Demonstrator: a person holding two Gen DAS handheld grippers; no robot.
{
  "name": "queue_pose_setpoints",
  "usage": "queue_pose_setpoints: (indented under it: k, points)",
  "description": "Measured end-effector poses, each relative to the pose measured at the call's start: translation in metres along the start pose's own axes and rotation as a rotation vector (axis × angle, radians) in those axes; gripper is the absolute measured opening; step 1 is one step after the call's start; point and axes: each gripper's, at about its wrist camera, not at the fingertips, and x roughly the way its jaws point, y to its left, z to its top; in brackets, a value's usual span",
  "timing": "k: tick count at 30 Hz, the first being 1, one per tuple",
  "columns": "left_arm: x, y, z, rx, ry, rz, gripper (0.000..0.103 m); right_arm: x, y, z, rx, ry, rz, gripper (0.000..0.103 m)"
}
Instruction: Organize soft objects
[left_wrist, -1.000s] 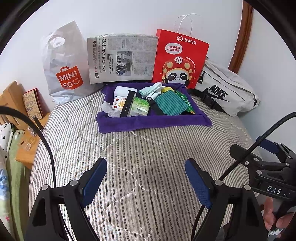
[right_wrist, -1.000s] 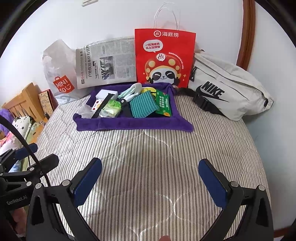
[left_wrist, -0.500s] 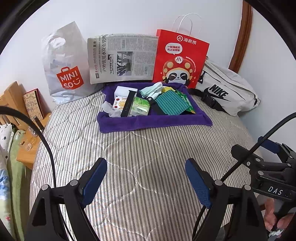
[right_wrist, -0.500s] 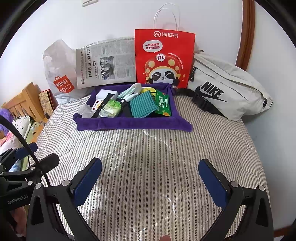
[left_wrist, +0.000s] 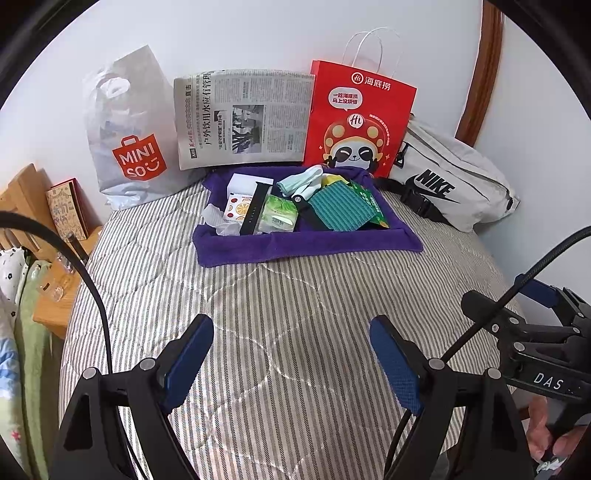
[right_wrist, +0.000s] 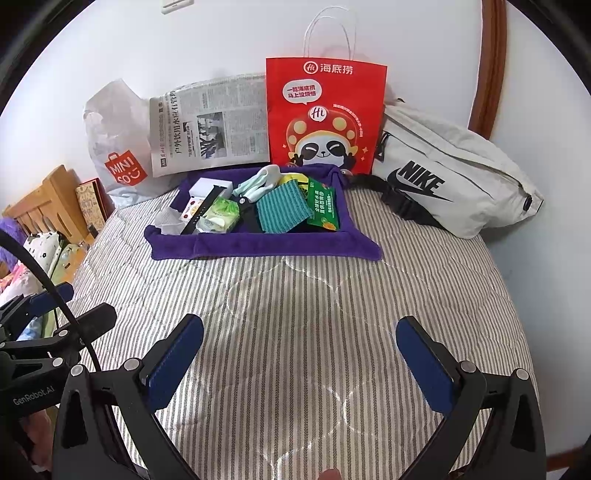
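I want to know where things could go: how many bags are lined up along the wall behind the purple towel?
3: a white Miniso plastic bag at the left, a red paper bag with a panda behind the towel, and a white Nike bag at the right. None seems hidden.

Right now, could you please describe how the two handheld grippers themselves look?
Both the left gripper and the right gripper have black angular frames with silver rivets and blue-padded fingers. A black cable loops beside the left one. White lettering marks their bodies: "DAS" and "GenRobot.AI".
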Motion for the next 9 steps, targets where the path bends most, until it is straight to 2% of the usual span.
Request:
queue_pose_setpoints:
  k: [9]
  points:
    - [0.0031,-0.0035,0.0029,0.012,-0.010,0.002,0.086,0.0013,0.0005,-0.0009,0.002,0.002,-0.011,0.103]
